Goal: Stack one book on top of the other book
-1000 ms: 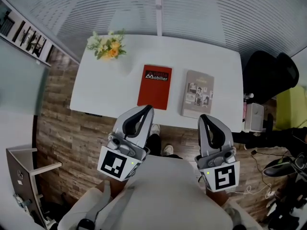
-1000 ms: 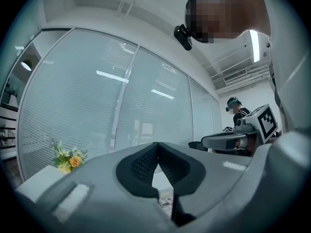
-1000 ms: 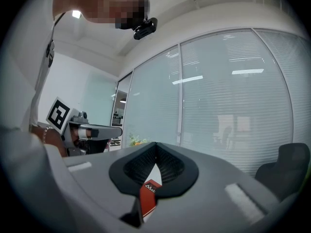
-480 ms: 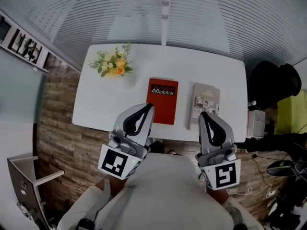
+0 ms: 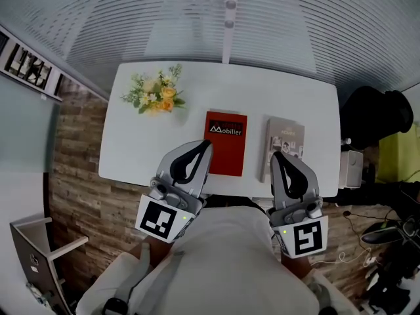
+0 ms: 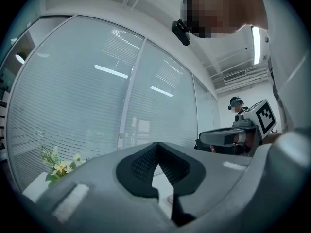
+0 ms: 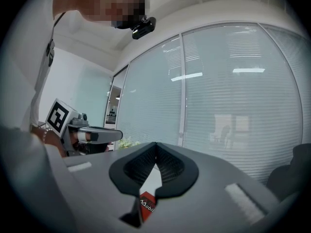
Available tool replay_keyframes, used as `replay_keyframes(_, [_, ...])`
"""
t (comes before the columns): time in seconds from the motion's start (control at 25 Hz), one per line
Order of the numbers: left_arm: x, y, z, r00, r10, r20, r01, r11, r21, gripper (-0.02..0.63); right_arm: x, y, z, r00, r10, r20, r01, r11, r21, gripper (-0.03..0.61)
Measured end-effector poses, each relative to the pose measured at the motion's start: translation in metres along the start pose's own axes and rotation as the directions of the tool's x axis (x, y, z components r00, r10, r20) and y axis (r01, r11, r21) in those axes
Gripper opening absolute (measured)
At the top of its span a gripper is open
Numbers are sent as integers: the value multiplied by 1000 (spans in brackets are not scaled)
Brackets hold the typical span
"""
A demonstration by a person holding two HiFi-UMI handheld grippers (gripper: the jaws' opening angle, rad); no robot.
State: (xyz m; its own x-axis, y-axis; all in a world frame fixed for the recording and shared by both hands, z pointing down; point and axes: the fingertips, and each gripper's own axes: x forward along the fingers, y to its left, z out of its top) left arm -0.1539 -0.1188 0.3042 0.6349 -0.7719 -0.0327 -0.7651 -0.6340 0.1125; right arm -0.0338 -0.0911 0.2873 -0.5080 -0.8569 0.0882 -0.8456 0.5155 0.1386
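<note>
A red book lies flat in the middle of the white table, and a grey book lies flat just to its right, a small gap apart. My left gripper is shut and empty, its tip over the table's near edge beside the red book's left side. My right gripper is shut and empty too, its tip at the grey book's near end. In the right gripper view the shut jaws show a corner of the red book below them. The left gripper view shows shut jaws.
A bunch of yellow and white flowers stands at the table's far left. A glass wall with blinds runs behind the table. A black office chair stands at the right, with cables on the wood floor.
Both grippers have come forward to the table together, still shut; their tips now reach its near edge and the books' near ends. The books have not moved.
</note>
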Motion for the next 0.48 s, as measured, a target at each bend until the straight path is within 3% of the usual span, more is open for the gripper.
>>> replay_keyframes(0.48, [8,23,-57,997,13,-74,-15,1000,-26,2,24,4,-53,996,28,-81,-26,999,34,6])
